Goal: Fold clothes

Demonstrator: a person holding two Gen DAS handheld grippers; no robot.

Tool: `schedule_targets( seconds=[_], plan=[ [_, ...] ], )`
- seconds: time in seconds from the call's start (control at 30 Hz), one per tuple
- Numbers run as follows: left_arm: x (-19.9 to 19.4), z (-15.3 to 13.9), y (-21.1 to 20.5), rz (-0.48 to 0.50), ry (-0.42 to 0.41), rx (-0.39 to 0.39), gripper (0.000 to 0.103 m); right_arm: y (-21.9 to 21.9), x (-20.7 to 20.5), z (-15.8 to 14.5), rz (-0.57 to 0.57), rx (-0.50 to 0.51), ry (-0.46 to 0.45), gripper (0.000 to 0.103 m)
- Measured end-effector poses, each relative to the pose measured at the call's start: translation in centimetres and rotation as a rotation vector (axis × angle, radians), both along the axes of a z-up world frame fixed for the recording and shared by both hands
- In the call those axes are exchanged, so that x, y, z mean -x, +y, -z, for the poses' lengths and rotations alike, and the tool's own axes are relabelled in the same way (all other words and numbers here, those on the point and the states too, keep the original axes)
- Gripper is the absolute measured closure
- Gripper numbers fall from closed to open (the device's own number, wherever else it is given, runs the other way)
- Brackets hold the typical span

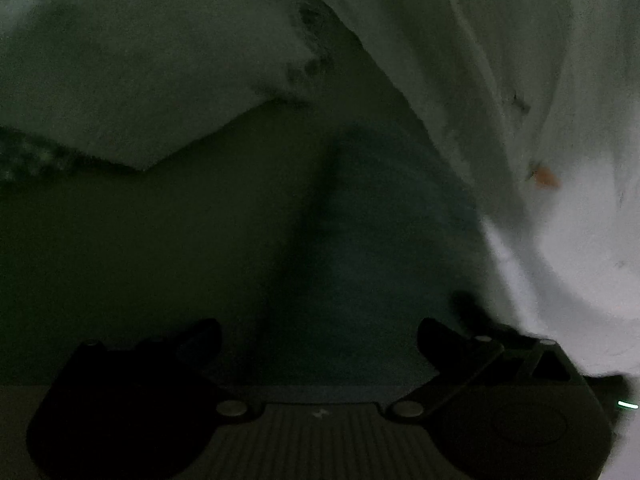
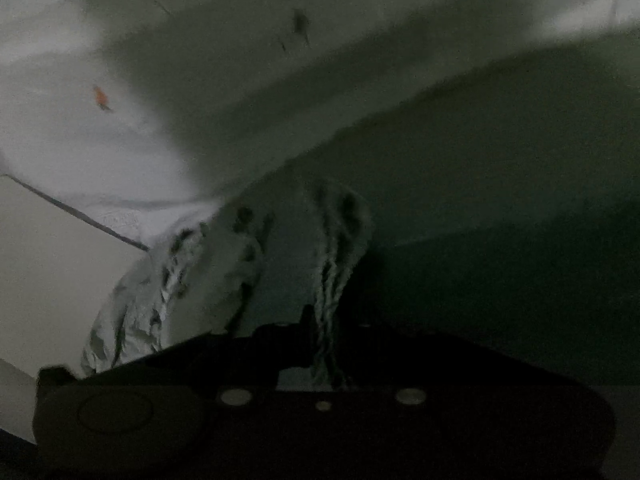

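Observation:
A white garment [image 1: 540, 80] with small orange and dark prints drapes over both cameras, so both views are dark. In the left wrist view my left gripper [image 1: 320, 336] stands open, its black fingers [image 1: 200, 340] wide apart under the cloth, nothing between them. A white sleeve with a patterned cuff [image 1: 132, 80] lies at the upper left. In the right wrist view my right gripper [image 2: 324, 332] is shut on a patterned, ribbed edge of the garment [image 2: 332, 260], which rises from between the fingers. The white body of the garment [image 2: 200, 80] hangs above it.
A pale flat surface [image 2: 52, 272] shows at the left in the right wrist view, with a dark line along the garment's edge. In the left wrist view a dim greenish surface [image 1: 180, 220] lies beneath the cloth.

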State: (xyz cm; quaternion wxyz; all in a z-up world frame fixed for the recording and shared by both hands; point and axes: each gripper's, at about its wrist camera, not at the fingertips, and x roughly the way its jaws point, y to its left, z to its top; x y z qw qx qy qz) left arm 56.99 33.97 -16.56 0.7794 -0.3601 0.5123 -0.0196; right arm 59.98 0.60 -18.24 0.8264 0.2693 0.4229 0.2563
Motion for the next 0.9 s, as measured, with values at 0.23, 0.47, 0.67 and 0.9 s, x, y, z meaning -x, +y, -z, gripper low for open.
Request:
schedule_targets(
  seconds=[0.23,0.47,0.67,0.9],
  plan=[
    [-0.7,-0.6,-6.9,0.164,-0.029,-0.254,0.0,-8.5,3.6,-3.5,0.145,0.138,-0.029,0.088],
    [0.0,0.3,-11.6,0.313,-0.072,-0.516,0.0,-12.5,5.1,3.5,0.304,0.031,0.169,0.05],
    [-0.4,0.5,-12.6,0.303,-0.055,-0.544,0.0,-10.9,4.1,5.1,0.243,-0.078,0.169,0.069],
    [-0.6,-0.4,-11.5,0.276,-0.038,-0.477,0.0,-11.0,5.3,2.0,0.188,-0.123,0.09,0.093]
  ],
)
